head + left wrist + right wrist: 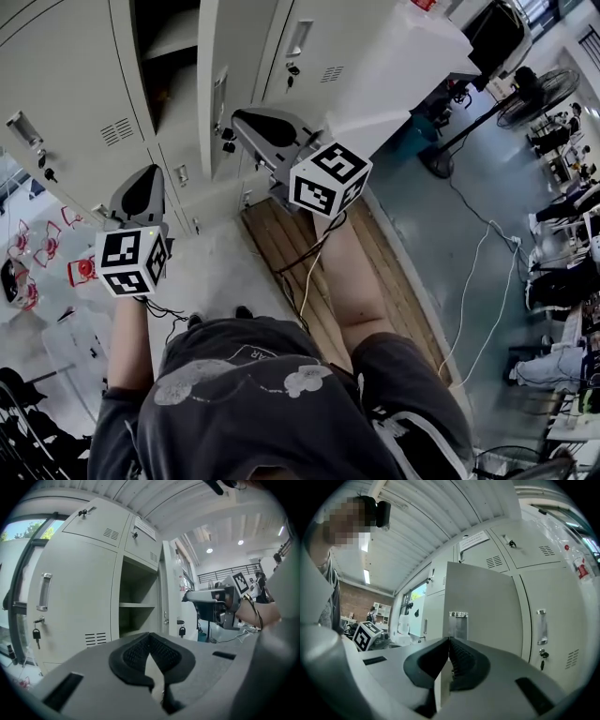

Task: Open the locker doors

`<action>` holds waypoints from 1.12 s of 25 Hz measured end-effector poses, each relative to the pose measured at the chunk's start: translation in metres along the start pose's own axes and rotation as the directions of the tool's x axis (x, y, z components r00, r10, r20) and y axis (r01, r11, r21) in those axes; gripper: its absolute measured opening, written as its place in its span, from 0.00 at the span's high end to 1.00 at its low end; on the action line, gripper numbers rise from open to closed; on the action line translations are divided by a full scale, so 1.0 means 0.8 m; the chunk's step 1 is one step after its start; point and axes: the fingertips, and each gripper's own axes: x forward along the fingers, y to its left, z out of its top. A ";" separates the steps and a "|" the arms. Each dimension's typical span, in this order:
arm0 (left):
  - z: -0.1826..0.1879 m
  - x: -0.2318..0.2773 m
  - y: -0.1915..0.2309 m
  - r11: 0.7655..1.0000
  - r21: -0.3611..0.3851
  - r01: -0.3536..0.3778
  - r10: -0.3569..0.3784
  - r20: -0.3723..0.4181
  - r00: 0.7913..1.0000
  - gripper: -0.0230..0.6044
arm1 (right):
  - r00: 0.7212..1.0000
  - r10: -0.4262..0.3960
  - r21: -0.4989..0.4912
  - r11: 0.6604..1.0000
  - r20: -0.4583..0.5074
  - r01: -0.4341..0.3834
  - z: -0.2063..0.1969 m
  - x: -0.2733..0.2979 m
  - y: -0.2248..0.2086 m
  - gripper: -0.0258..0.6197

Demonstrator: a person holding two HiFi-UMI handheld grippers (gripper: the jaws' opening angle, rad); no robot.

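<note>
Locker doors, as found: one tall door [212, 66] stands swung out from the bank of grey lockers [66, 84]. In my head view it is seen edge-on, with its open compartment [167, 47] and an inner shelf [136, 604] exposed just left of it. The doors on either side of the open door are closed. The left closed door [70, 602] carries a handle [44, 592] and a hanging key [36, 634]. The right closed door [555, 616] is fitted the same way. My right gripper [240, 119] is just right of the open door, facing its outer face, with the tip close to that door's recessed grip [458, 623]. Its fingers are pressed together with nothing between them, and I cannot confirm contact with the door. My left gripper [142, 178] sits left of the open door and points at the open compartment without touching it. Its fingers also meet at the tips and hold nothing. Below the open door, wooden boards [277, 230] lie on the floor with cables [309, 258] running across them.
</note>
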 end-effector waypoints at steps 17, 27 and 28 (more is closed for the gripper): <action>-0.031 -0.059 0.035 0.969 -0.024 -0.245 0.244 -0.046 0.969 0.95 | 0.994 0.051 0.068 0.996 0.100 -0.058 -0.010 -0.012 0.021 0.92; -0.036 -0.134 0.086 0.912 -0.026 -0.410 0.410 -0.032 0.912 0.95 | 0.977 0.164 0.076 0.982 0.139 -0.175 -0.010 0.025 0.092 0.92; -0.036 -0.144 0.096 0.905 -0.029 -0.425 0.425 -0.029 0.905 0.95 | 0.973 0.179 0.077 0.979 0.143 -0.191 -0.008 0.034 0.102 0.92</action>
